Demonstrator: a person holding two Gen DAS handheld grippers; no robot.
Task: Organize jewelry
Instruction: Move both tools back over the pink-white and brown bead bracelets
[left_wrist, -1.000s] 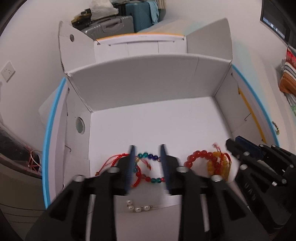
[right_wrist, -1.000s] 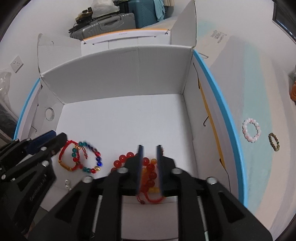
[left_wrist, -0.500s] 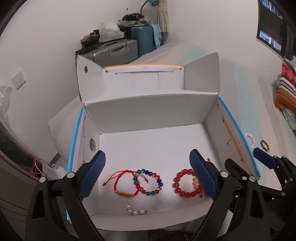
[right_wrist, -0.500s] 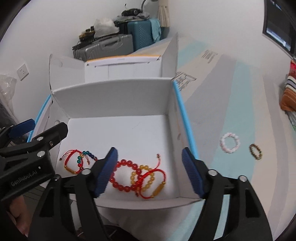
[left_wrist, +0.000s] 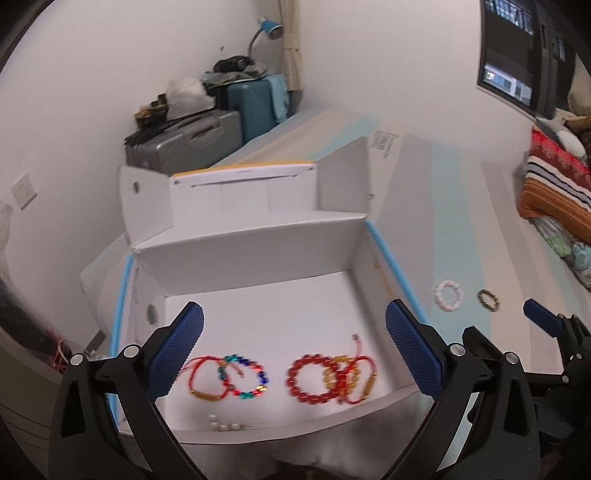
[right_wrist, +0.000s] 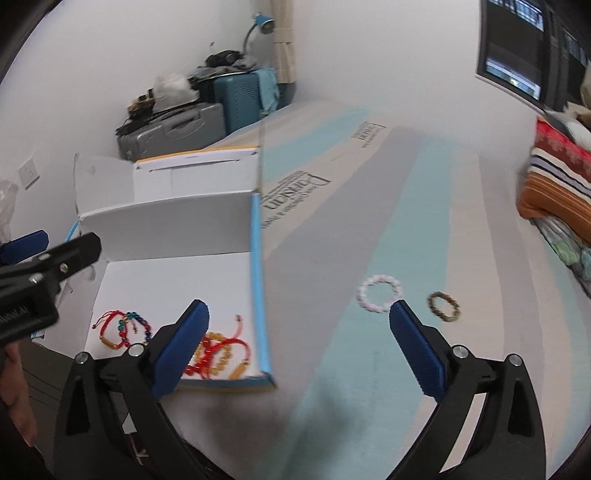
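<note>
Jewelry: six pieces in the white box (left_wrist: 258, 266), two on the flat carton (right_wrist: 369, 229) outside it.
Left gripper (left_wrist: 295, 354): jaws opening, already wide apart, nothing between the pads; it hangs above the near part of the box.
Right gripper (right_wrist: 299, 350): jaws opening, also wide, nothing held; it hangs over the box's blue right edge (right_wrist: 256, 277) and the carton beside it.
In the way: the box's near wall (left_wrist: 295, 428) stands between the left gripper and the pieces; the blue edge lies between the right jaws.
Below left gripper: red cord bracelet (left_wrist: 205, 380) touching a multicolour bead bracelet (left_wrist: 245, 376); some pearls (left_wrist: 223, 427) lie at the near wall.
Further right in box: red bead bracelet (left_wrist: 308, 378), yellow bead bracelet (left_wrist: 338, 373) and a second red cord bracelet (left_wrist: 364, 380), all overlapping in one heap.
On carton: pink-white bead bracelet (right_wrist: 379, 293) just beyond the right gripper's right fingertip (right_wrist: 400, 314); brown bead bracelet (right_wrist: 444, 306) near it, apart.
Around: box flaps (left_wrist: 147, 199) standing open; grey suitcase (left_wrist: 184, 146) and teal suitcase (left_wrist: 255, 99) by the wall; lamp (left_wrist: 271, 29); striped blanket (left_wrist: 554, 192) at right; a hand (right_wrist: 14, 402) under the left gripper.
</note>
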